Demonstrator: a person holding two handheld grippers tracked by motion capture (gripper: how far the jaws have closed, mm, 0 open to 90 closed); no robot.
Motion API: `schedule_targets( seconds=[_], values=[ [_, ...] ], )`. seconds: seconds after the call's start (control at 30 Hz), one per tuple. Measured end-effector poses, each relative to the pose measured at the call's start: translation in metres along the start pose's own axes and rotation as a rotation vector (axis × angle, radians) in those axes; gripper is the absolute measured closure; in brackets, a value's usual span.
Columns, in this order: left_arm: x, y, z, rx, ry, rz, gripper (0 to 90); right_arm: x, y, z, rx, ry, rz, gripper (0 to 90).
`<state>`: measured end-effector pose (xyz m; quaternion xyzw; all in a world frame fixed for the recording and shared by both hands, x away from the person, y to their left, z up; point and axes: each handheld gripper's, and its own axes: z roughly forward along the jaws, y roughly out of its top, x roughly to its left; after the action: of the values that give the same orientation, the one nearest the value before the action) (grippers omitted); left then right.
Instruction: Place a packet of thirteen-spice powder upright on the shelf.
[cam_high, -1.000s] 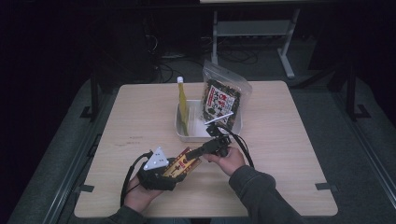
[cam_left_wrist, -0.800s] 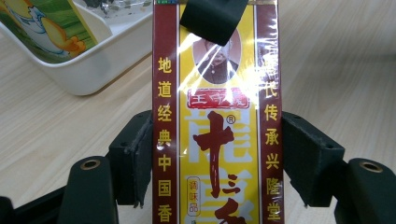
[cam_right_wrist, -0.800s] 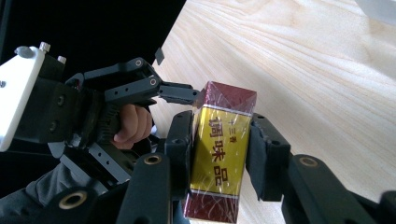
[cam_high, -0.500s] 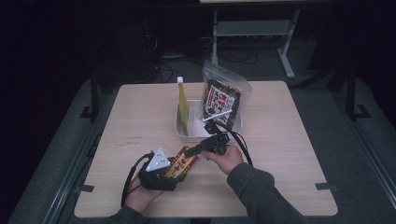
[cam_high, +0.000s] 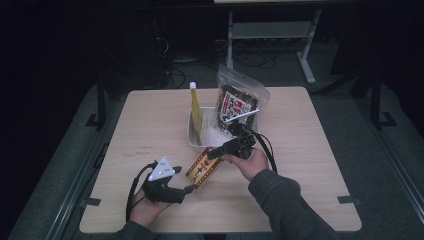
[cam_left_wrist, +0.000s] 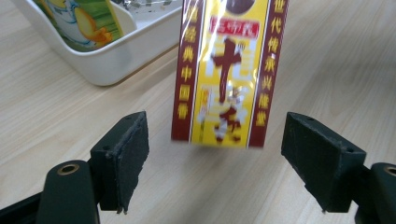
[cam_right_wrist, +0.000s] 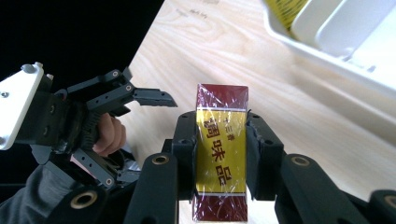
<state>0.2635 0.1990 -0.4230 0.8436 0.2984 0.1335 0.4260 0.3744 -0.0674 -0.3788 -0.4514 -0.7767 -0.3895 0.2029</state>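
In the right tool (cam_right_wrist: 219, 154), a box (cam_right_wrist: 220, 154) reads "调味品"

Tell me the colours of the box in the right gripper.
The box is yellow with dark red borders; left gripper view shows it best.

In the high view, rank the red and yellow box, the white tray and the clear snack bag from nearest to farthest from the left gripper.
1. Red and yellow box: just right of the left gripper, held at its far end by the right gripper.
2. White tray: farther up the table, mid-table.
3. Clear snack bag: farthest, standing at the tray's far right.
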Motion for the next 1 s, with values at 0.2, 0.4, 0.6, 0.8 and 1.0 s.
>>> schedule_targets(
  seconds=[0.2,0.4,0.6,0.8,1.0],
  values=[
    [0.005,-0.002,-0.001,0.000,0.009,-0.020,21.9,0.004,0.006,-0.011,-0.015,-0.030,-0.016,68.4],
    [0.009,-0.005,-0.002,0.003,0.017,-0.032,21.1,0.008,0.011,-0.020,-0.036,-0.056,-0.021,68.4],
    [0.011,-0.006,-0.004,0.005,0.020,-0.035,21.1,0.014,0.018,-0.031,-0.068,-0.078,-0.033,68.4],
    [0.012,-0.007,-0.003,0.009,0.020,-0.043,21.1,0.017,0.024,-0.041,-0.091,-0.106,-0.030,68.3],
    [0.015,-0.009,-0.004,0.010,0.025,-0.048,21.1,0.017,0.030,-0.048,-0.110,-0.130,-0.020,68.3]
  ],
)
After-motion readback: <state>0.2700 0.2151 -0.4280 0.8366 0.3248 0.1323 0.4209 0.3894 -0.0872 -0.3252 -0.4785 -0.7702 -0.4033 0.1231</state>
